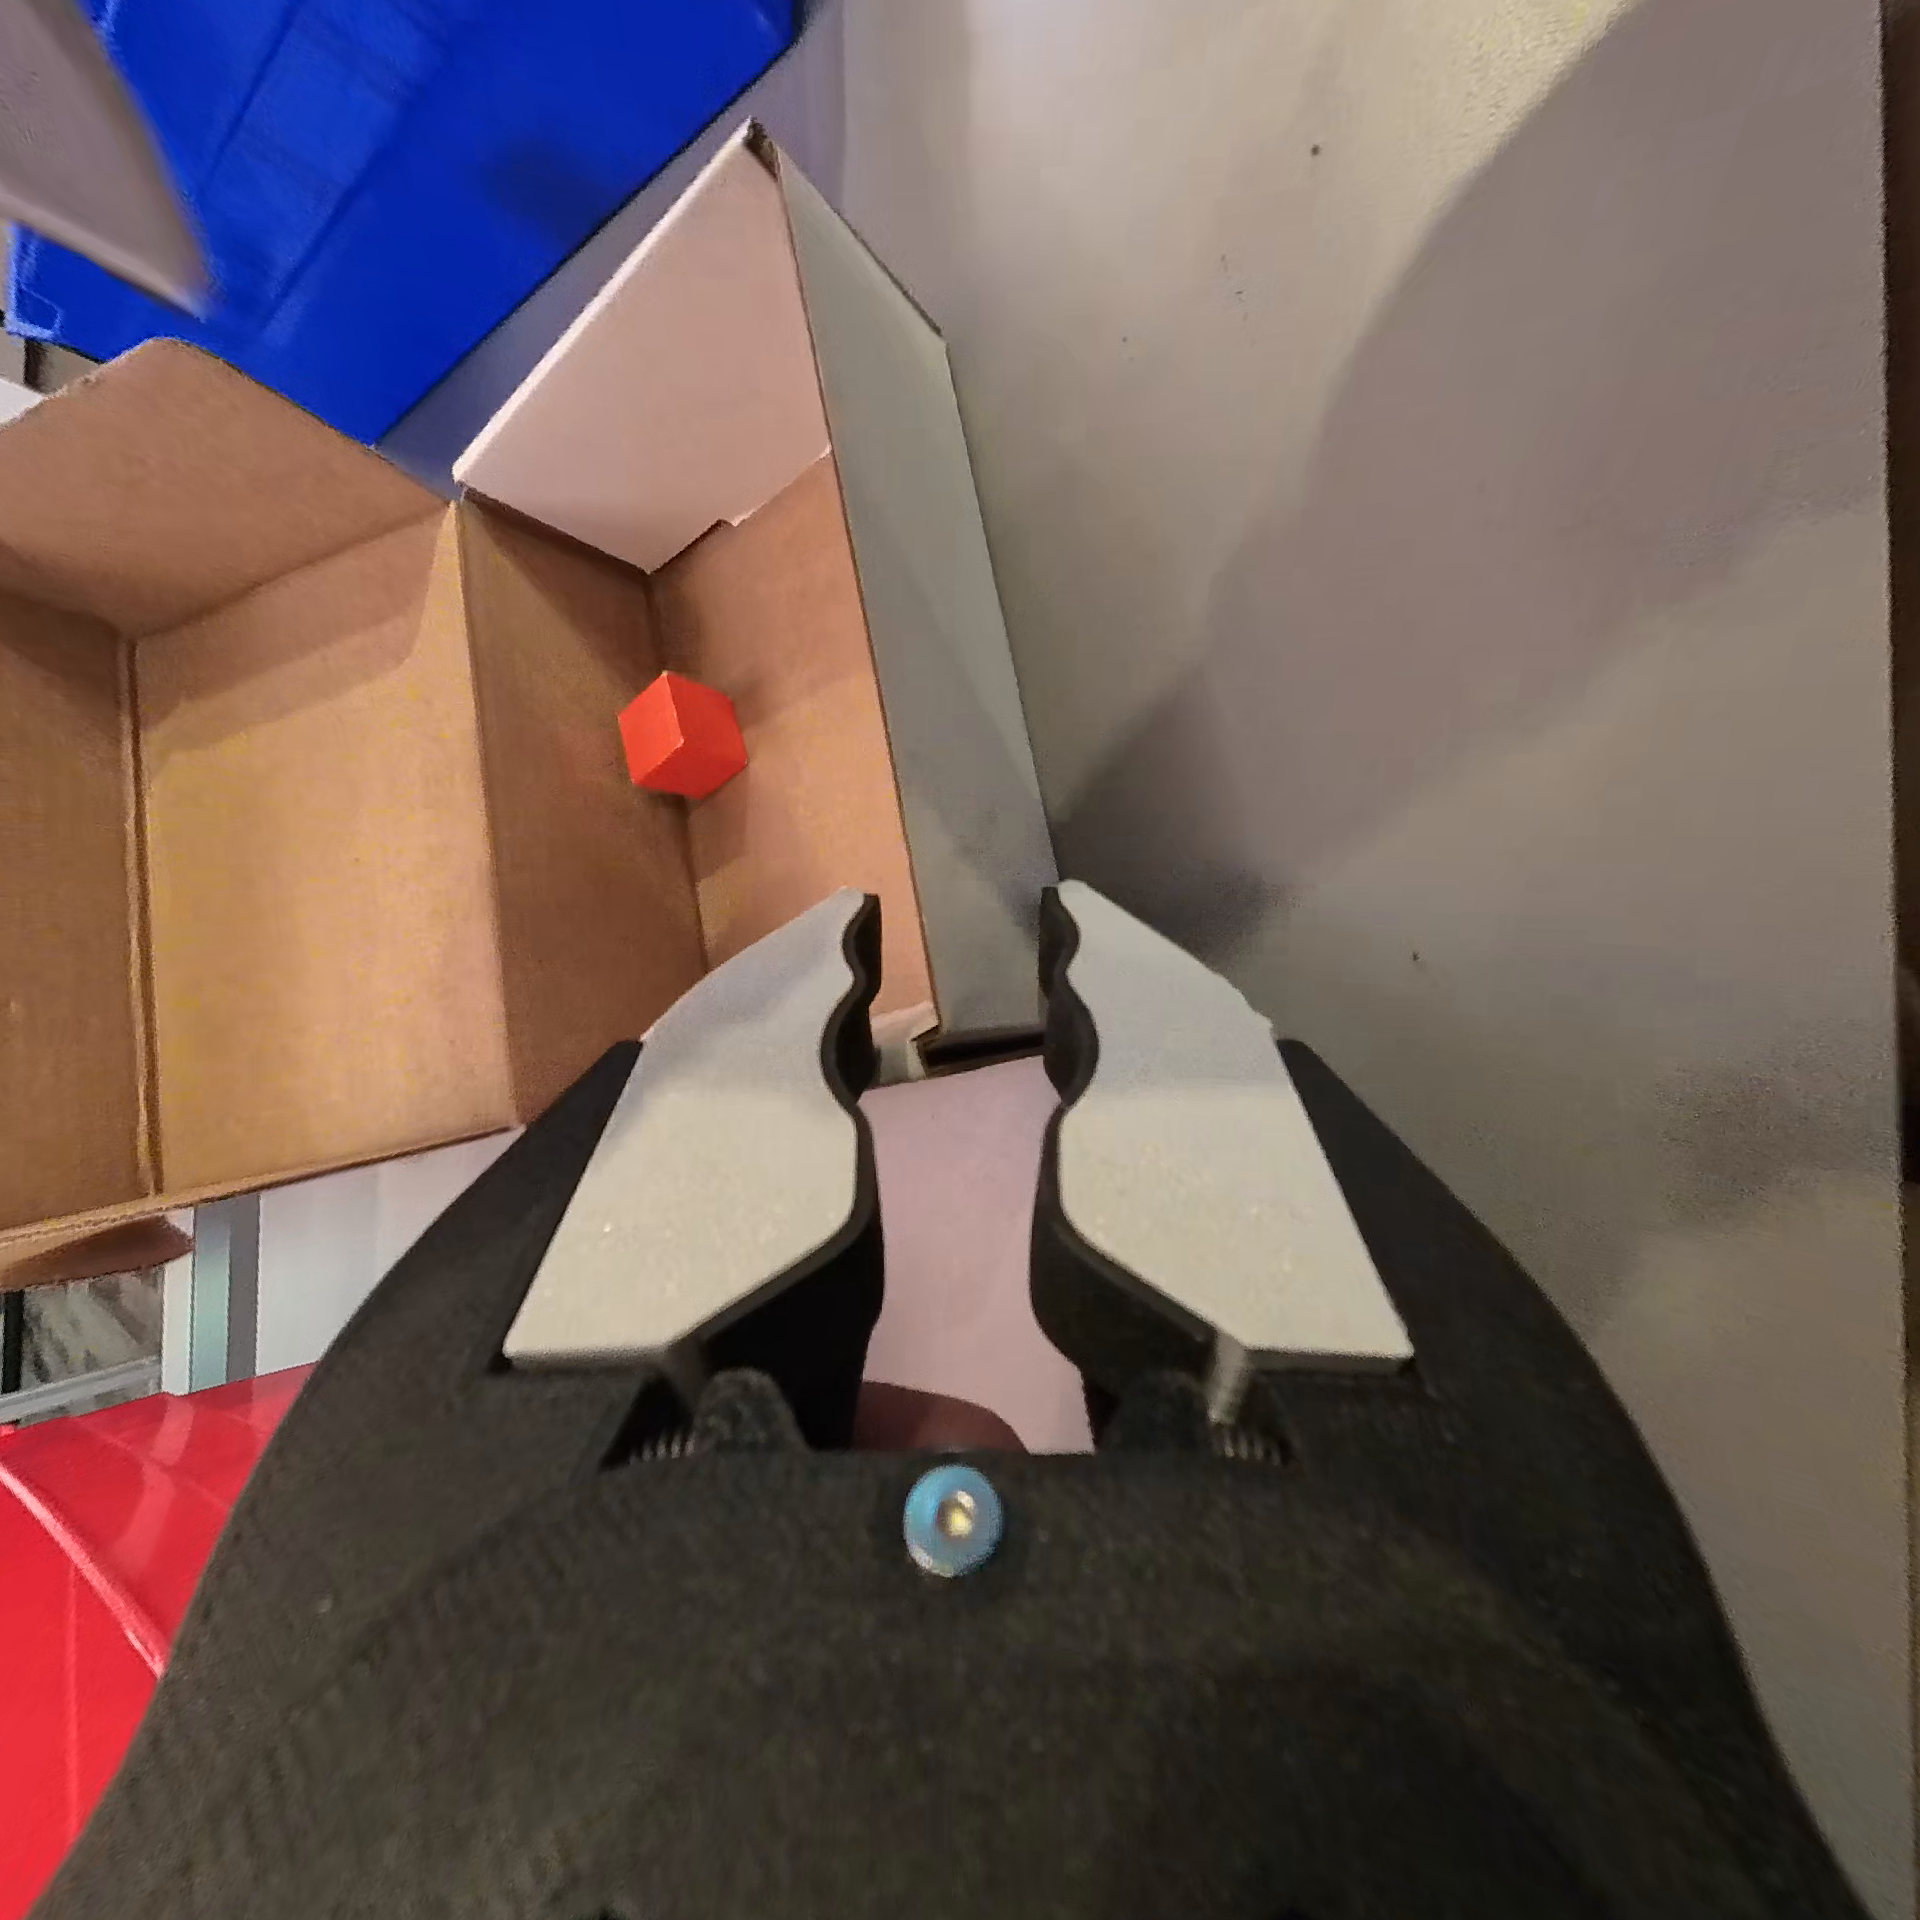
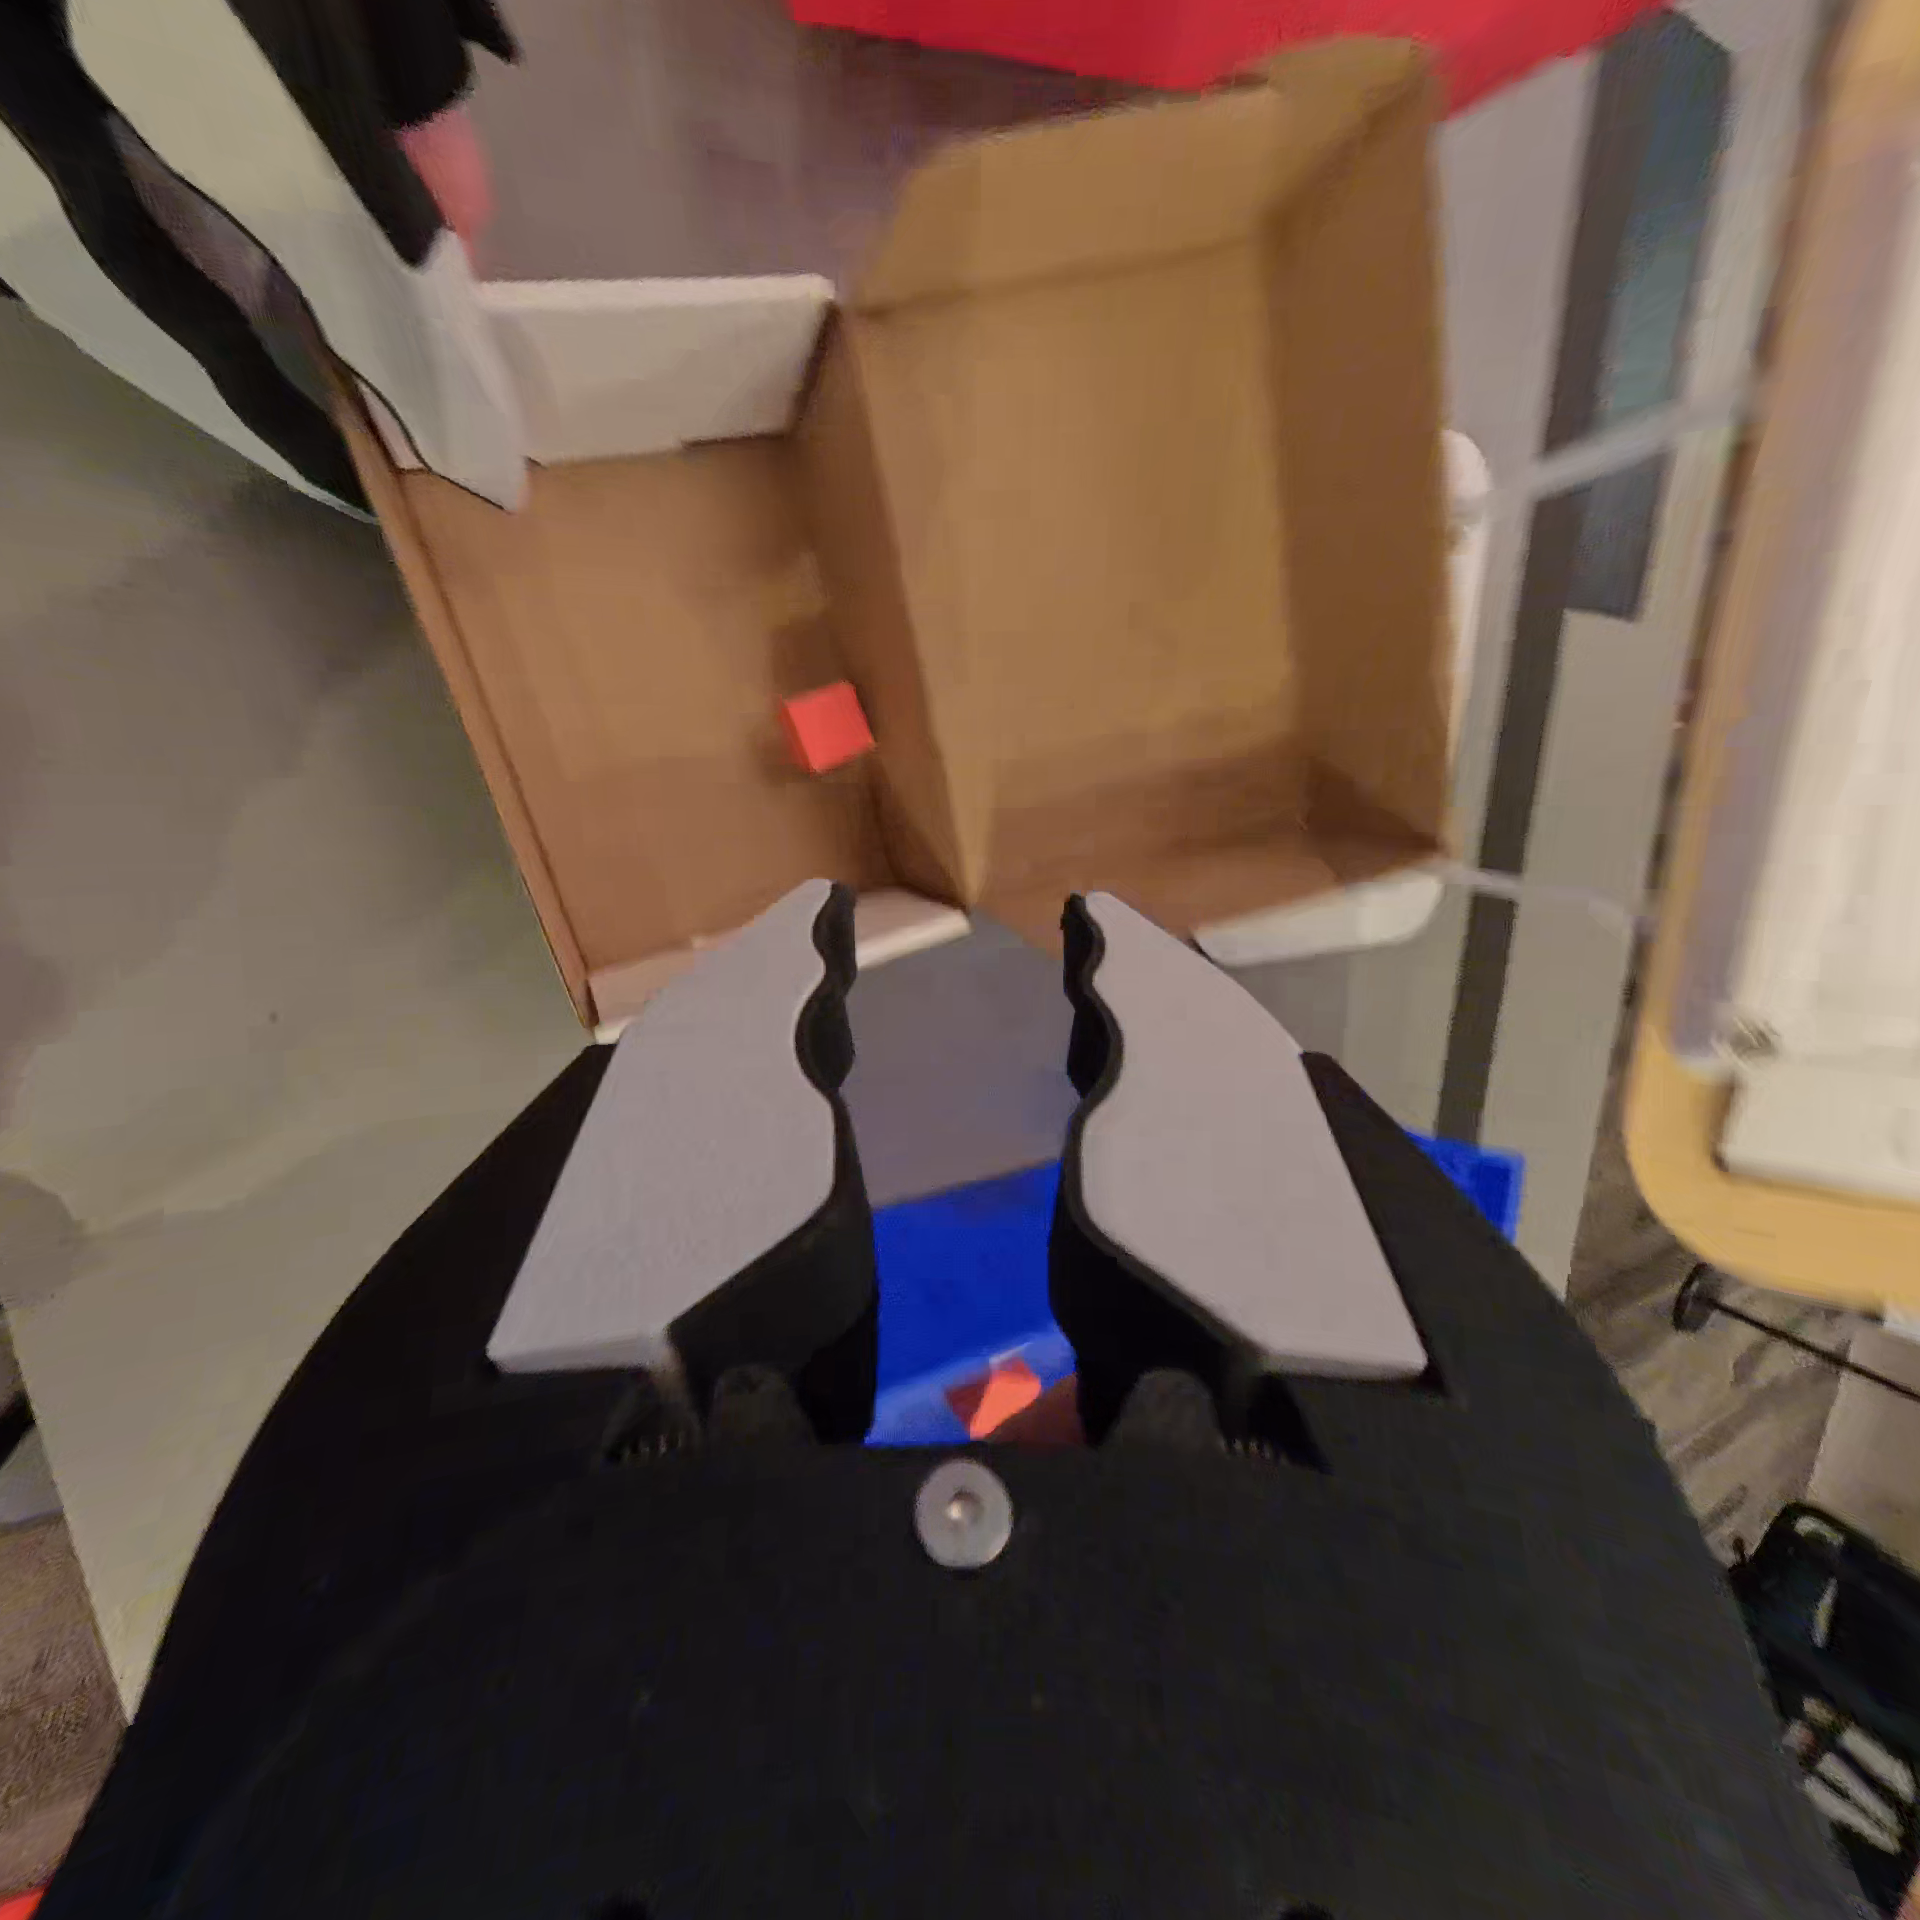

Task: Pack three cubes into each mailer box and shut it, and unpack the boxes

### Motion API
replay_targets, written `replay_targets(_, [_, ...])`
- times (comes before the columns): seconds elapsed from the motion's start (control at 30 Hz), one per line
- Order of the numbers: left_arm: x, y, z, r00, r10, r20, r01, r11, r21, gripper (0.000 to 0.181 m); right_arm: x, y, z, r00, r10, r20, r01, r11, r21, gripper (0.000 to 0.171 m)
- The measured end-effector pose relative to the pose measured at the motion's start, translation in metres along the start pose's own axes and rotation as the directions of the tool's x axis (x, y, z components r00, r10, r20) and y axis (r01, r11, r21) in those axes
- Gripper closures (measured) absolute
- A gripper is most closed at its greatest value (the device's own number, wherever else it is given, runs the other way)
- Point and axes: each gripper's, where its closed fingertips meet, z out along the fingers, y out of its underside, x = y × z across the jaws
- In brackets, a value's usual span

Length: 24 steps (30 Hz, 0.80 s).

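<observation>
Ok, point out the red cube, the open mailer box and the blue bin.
red cube (image 1: 677, 734): left wrist view, its top corner.
open mailer box (image 1: 312, 883): left wrist view, bare inner floor.
blue bin (image 1: 436, 187): left wrist view, its side wall.

No text, label, brand, number or sign can be read in either view — every surface that shows is plain.
</observation>
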Motion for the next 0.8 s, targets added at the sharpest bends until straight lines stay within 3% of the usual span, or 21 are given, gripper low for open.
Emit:
replay_targets(0.03, [0.0,0.0,0.0,1.0,0.0,0.0,0.0,1.0,0.0,0.152,-0.009,-0.005,0.015,0.999,-0.025,0.031,0.025,0.999,-0.021,0.133])
replay_targets(0.17, [0.0,0.001,-0.001,1.0,0.003,0.0,-0.003,1.0,-0.002,0.152,-0.027,-0.003,0.065,0.994,-0.068,0.09,0.079,0.989,-0.128,0.132])
replay_targets(0.3, [0.0,0.001,0.0,1.0,0.004,-0.003,-0.004,1.0,0.001,0.152,-0.035,0.006,0.089,0.99,-0.064,0.123,0.085,0.981,-0.176,0.131])
replay_targets(0.53, [-0.001,0.0,0.0,1.0,0.0,-0.003,0.0,1.0,0.003,0.152,-0.041,0.011,0.104,0.988,-0.043,0.146,0.071,0.98,-0.188,0.132])
replay_targets(0.63, [-0.001,0.0,0.001,1.0,0.002,-0.001,-0.002,1.0,0.002,0.152,-0.04,0.009,0.101,0.988,-0.028,0.152,0.054,0.984,-0.168,0.152])
replay_targets(0.8, [-0.001,0.0,0.001,1.0,0.005,0.0,-0.005,1.0,-0.001,0.152,-0.045,0.007,0.099,0.985,-0.023,0.173,0.049,0.987,-0.151,0.148])
